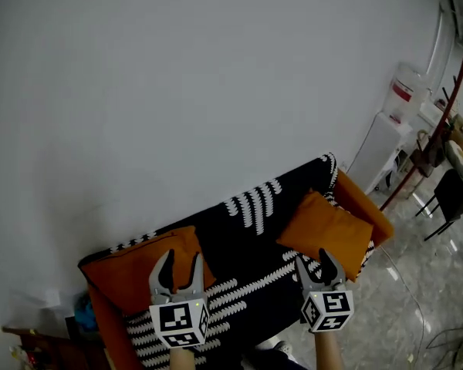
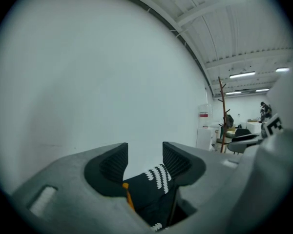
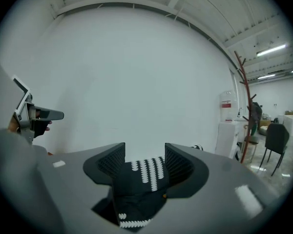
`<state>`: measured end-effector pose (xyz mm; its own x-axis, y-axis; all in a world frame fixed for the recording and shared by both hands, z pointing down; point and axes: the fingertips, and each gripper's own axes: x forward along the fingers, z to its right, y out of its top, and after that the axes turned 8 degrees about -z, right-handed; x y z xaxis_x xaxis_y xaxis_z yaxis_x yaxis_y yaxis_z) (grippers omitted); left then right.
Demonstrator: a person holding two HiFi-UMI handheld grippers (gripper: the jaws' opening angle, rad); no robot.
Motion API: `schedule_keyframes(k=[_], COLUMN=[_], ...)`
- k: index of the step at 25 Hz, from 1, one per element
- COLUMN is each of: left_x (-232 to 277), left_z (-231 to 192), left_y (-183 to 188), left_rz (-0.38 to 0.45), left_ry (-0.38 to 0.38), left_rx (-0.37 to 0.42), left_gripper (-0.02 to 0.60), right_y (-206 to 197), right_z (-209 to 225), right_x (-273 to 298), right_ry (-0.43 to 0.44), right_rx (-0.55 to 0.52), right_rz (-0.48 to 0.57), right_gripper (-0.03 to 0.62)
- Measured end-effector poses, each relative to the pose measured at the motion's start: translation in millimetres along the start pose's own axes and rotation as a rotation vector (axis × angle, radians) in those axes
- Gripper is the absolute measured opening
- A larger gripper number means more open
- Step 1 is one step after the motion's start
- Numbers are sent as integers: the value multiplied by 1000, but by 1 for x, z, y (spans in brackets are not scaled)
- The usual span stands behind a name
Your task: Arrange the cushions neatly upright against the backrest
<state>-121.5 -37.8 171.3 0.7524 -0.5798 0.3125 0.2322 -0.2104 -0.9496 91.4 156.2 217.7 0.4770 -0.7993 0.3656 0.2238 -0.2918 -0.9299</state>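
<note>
both tools are empty: the left tool [image 1: 180,259] hovers with its jaws apart just in front of the left orange cushion [image 1: 131,272], and the right tool [image 1: 313,257] hovers likewise, jaws apart, just short of the right orange cushion [image 1: 328,233]; each gripper view shows only the patterned throw [image 1: 251,280] beyond the gap, nothing pinched. the left orange cushion lies low at the left end of the sofa [image 1: 366,203], and the right one leans tilted in the sofa's right back corner, against the backrest [image 1: 255,203]. the step in hand looks like reaching in for a grip, one tool per cushion. to do it well i would take each cushion by its upper edge or a top corner, where the fabric bunches enough for the pads to bite, and keep clear of the throw underneath, since dragging it would rumple the seat. then lift a little rather than shove, stand the cushion on its lower edge and press its back flat to the backrest so it does not flop forward on release. as for writing: the cubes [image 1: 179,322] on the tools carry only black-and-white square markers, no words, and the bottle [image 1: 403,91] on the white dispenser [image 1: 382,149] beyond the sofa's right end bears a red label whose print is too small to read
</note>
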Motion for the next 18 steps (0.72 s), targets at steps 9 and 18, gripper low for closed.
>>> schedule_keyframes(k=[9,18], left_x=[9,6], left_z=[195,334], left_y=[-6,10], left_rz=[-11,-28], left_ry=[-131,-246], left_rx=[56,128], left_gripper=[241,241], right_y=[-31,-49], right_z=[181,290], right_x=[-98,-172], right_ry=[-138,-210], right_rx=[53,129], right_rz=[0,-10], right_gripper=[295,332])
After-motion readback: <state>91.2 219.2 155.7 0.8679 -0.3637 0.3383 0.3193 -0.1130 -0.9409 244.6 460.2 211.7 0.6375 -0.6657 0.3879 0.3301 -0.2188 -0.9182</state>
